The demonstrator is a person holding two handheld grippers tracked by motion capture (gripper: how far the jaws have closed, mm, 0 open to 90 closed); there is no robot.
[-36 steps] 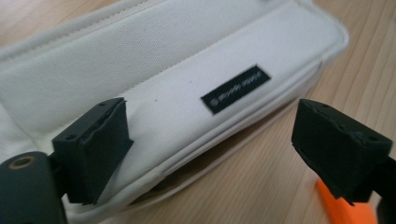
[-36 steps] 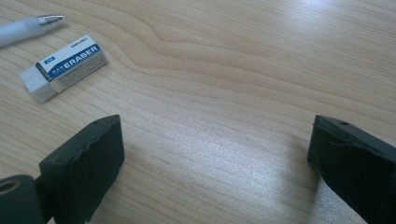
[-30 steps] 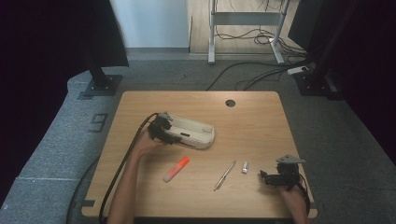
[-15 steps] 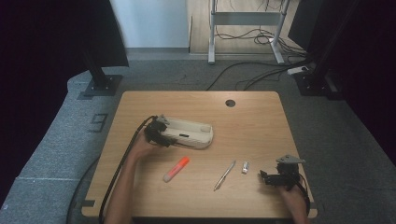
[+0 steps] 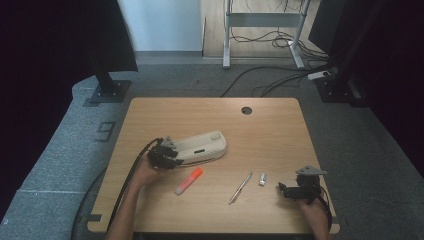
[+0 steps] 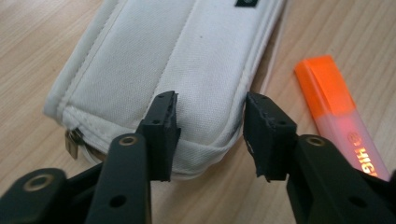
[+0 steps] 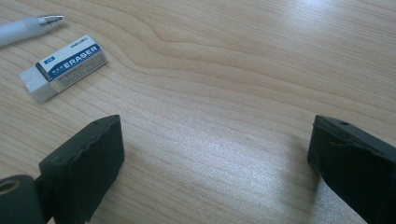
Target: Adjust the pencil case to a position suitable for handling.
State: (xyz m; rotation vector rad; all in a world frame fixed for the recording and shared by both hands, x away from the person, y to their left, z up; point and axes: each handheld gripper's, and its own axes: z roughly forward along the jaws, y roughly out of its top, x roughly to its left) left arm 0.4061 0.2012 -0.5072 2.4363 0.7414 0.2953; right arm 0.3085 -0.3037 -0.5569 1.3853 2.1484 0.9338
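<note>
A white zipped pencil case (image 5: 202,146) lies left of the table's middle. My left gripper (image 5: 173,156) is at its left end. In the left gripper view the jaws (image 6: 210,102) have just been closing and now pinch the near corner of the pencil case (image 6: 187,60), fabric between the pads. An orange highlighter (image 5: 189,181) lies just in front of the case, right of the jaws (image 6: 336,116). My right gripper (image 5: 286,190) rests near the front right edge, open, with bare wood between its jaws (image 7: 212,140).
A pen (image 5: 241,187) and a small white eraser (image 5: 263,179) lie between the highlighter and the right gripper; the eraser (image 7: 63,70) and pen tip (image 7: 28,28) show ahead of it. The wooden table (image 5: 200,115) has a cable hole (image 5: 246,110) at the back.
My left hand has slid toward the front left along the pencil case to its left end, and the case has shifted and turned slightly. The right gripper has stayed put.
</note>
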